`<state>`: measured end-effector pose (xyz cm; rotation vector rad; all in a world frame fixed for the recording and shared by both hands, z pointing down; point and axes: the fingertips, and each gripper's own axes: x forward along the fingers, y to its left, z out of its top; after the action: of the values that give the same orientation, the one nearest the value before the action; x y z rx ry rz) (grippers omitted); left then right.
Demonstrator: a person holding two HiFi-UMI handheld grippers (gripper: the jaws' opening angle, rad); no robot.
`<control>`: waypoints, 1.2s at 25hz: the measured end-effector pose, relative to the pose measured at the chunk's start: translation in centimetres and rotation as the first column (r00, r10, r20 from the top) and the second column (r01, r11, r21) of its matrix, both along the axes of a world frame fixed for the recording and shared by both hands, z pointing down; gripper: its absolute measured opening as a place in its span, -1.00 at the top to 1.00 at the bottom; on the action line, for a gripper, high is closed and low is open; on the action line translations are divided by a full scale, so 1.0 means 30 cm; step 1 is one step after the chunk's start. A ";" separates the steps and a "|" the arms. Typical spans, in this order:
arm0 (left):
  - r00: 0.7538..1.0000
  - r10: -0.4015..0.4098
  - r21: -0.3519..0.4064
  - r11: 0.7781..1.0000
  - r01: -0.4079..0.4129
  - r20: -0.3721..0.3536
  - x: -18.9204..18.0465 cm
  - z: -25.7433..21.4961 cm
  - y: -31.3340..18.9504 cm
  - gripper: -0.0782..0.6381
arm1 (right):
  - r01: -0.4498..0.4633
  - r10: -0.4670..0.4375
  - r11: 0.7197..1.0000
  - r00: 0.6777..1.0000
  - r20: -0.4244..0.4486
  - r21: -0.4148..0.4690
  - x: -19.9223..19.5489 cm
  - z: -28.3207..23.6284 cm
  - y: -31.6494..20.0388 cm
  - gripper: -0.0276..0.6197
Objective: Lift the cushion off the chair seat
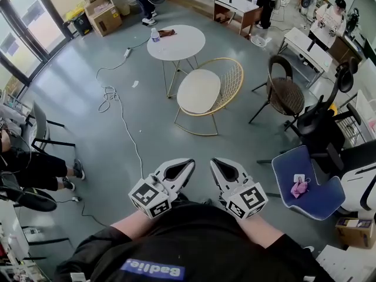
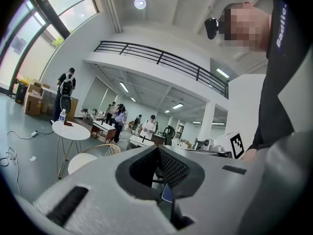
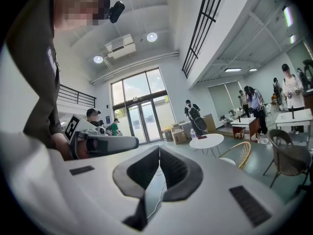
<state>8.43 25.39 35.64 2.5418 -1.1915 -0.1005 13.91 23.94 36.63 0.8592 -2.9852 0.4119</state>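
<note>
- Head view: cardboard boxes [image 1: 104, 15] sit on the floor at the far left by the glass doors; whatever is in them can't be made out.
- Another carton [image 1: 355, 231] sits low on the right, its contents unclear too.
- The cushion [image 1: 198, 91], a smooth cream oval, lies flat on the seat of the gold wire chair [image 1: 232, 78], well apart from both claws.
- Behind it stands a round white table [image 1: 176, 42], with a water bottle [image 1: 155, 34] upright near its far left edge.
- A white cable [image 1: 120, 113] snakes across the grey floor, and a dark wicker chair [image 1: 286, 93] stands to the right.
- A blue chair [image 1: 311, 187] carries a small pink object [image 1: 300, 187] on its seat.
- The left gripper [image 1: 189, 163] and right gripper [image 1: 216, 163] sit side by side close to the body.
- Left gripper view: the ribbed dark pads are pressed together with nothing between them. The cushion is low at the left, beyond the jaws.
- Right gripper view: its jaws meet at the tips and are empty as well. The table and wire chair stand off to the right.
</note>
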 end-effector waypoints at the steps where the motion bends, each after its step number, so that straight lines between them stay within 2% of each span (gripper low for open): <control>1: 1.000 -0.004 0.000 1.000 0.004 0.002 -0.001 0.002 -0.011 0.73 | 0.001 -0.001 1.000 1.000 -0.001 -0.004 0.004 0.005 -0.014 0.83; 7: 1.000 -0.015 0.013 1.000 0.015 -0.002 -0.022 0.003 -0.104 0.73 | -0.001 0.001 1.000 1.000 -0.020 0.001 -0.014 0.014 -0.117 0.83; 13: 1.000 0.012 0.025 1.000 -0.011 -0.014 -0.099 0.027 -0.294 0.73 | -0.009 0.010 1.000 0.999 -0.044 0.019 -0.105 0.028 -0.297 0.83; 20: 0.998 0.055 0.015 0.998 -0.055 0.010 -0.309 0.055 -0.610 0.73 | -0.023 0.024 1.000 0.998 -0.054 0.021 -0.307 0.028 -0.579 0.83; 25: 0.997 0.072 0.004 0.997 -0.072 0.020 -0.477 0.091 -0.846 0.73 | -0.096 0.096 0.995 0.991 -0.091 0.012 -0.409 0.035 -0.783 0.83; 30: 0.997 0.066 -0.020 0.998 -0.066 0.027 -0.554 0.167 -1.002 0.73 | -0.139 0.139 0.990 0.982 -0.125 0.010 -0.460 0.066 -0.932 0.83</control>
<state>-8.18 -4.68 40.66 2.5704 -1.1118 -0.0387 0.11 -4.01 38.62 1.0563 -2.8216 0.3436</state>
